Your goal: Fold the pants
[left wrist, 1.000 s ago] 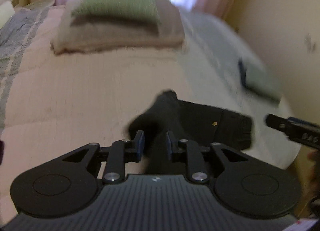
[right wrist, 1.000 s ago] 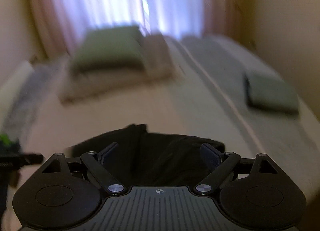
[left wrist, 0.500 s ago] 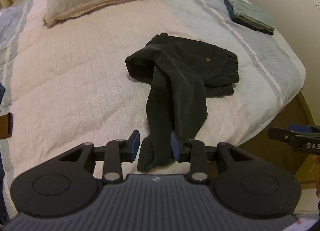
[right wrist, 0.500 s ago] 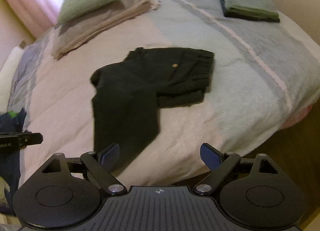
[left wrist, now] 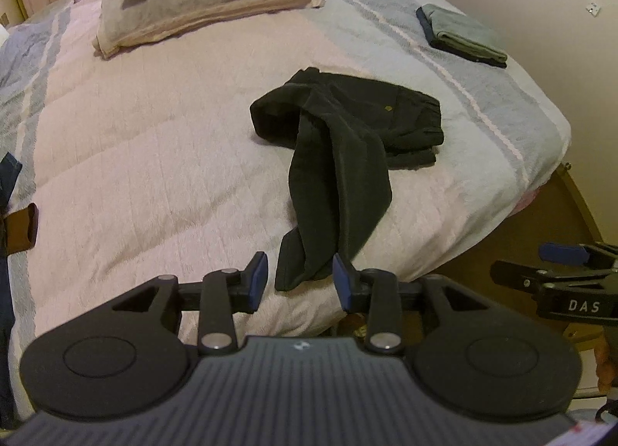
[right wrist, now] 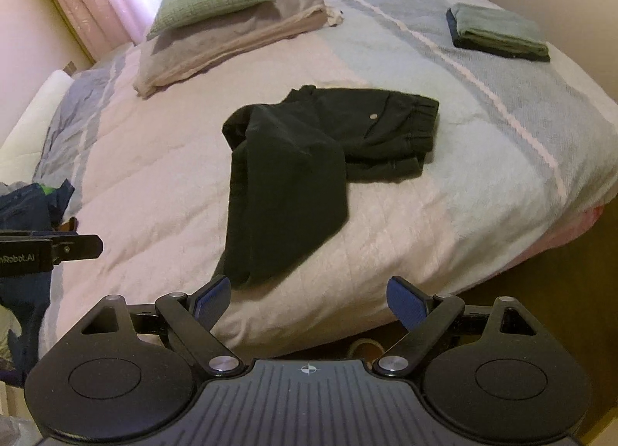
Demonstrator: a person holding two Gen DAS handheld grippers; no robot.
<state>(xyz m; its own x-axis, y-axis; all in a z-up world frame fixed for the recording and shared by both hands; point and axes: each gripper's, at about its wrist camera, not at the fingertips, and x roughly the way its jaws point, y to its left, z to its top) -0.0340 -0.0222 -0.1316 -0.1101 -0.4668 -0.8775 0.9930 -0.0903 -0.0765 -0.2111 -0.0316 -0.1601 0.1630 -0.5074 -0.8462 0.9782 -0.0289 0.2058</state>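
Our left gripper (left wrist: 299, 279) hangs over the pants' (left wrist: 340, 160) cuffs, jaws parted and gripping nothing. The pants lie mid-bed (left wrist: 154, 160) — soft, light, floppy, we judge — best pinched at cuffs or waistband. Our right gripper (right wrist: 309, 301) gapes wide, empty.

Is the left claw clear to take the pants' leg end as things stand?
Probably yes. The left claw is open, nothing lies between it and the leg end of the pants.

"DAS" shows in white on the right gripper (left wrist: 556, 283).
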